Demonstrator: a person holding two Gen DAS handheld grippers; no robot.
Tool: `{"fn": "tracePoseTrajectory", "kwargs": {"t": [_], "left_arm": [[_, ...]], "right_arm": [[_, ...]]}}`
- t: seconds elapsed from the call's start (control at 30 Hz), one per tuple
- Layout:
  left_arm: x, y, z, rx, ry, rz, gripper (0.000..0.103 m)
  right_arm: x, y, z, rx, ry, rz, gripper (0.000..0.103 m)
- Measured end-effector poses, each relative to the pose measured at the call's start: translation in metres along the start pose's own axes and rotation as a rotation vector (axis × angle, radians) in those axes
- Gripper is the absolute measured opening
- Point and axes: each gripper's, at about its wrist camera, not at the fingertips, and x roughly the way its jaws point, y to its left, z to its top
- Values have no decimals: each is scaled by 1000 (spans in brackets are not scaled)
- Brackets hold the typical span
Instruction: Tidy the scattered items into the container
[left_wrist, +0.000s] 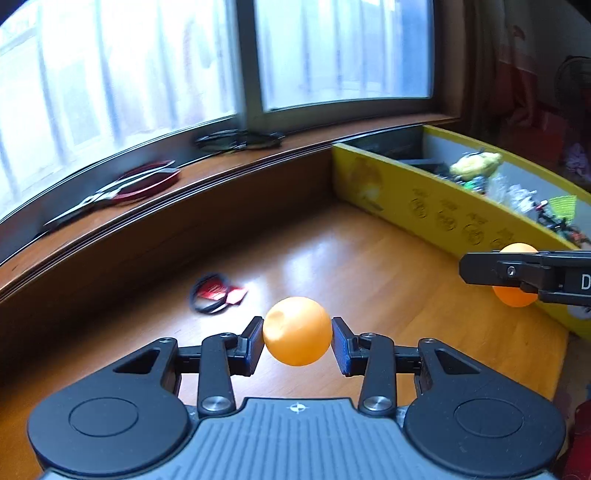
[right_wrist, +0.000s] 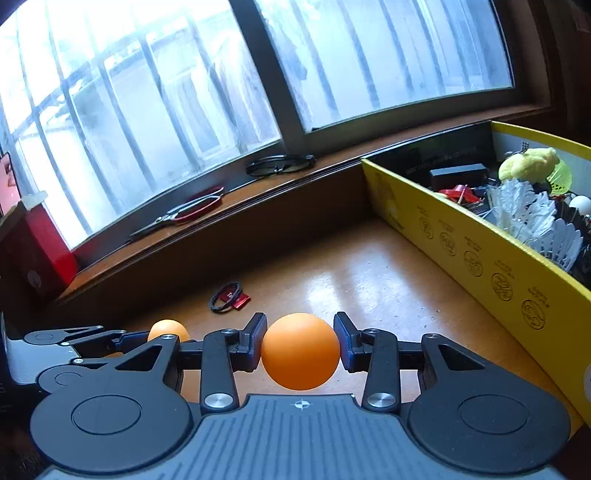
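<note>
At the lower centre of the left wrist view, the left gripper (left_wrist: 297, 341) is clamped on an orange ball (left_wrist: 297, 331), one pad pressing each side, the ball held clear above the wooden table (left_wrist: 369, 266). At the lower centre of the right wrist view, the right gripper (right_wrist: 300, 343) is likewise clamped on a second orange ball (right_wrist: 300, 351). Each gripper shows in the other's view: the right one enters at the right edge of the left view, close to the box wall; the left one sits at the lower left of the right view, its ball partly hidden behind the linkage.

The yellow box (right_wrist: 480, 258) runs along the right side of both frames, holding white shuttlecocks (right_wrist: 532, 218), a yellow plush toy (right_wrist: 528, 164) and other clutter. Left of centre on the table lies a black hair tie with a red tag (right_wrist: 229, 296). On the sill at upper left rest scissors (right_wrist: 181, 216) and, further right, dark glasses (right_wrist: 280, 164)
</note>
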Motion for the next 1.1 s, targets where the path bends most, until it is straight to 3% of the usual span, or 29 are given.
{"fn": "tracePoseTrajectory", "kwargs": {"t": [0.4, 0.63, 0.8, 0.97, 1.1], "left_arm": [[18, -122, 65, 157, -106, -175, 42], [37, -163, 93, 184, -116, -195, 43], [40, -131, 93, 152, -95, -90, 47], [28, -63, 61, 94, -17, 32, 54], [26, -13, 36, 10, 62, 80, 59]], "right_arm": [[-60, -98, 32, 85, -138, -130, 40], [-80, -155, 51, 130, -217, -192, 40], [-86, -193, 56, 179, -242, -218, 40], [-79, -207, 57, 210, -257, -193, 40], [-66, -202, 62, 207, -255, -162, 40]]}}
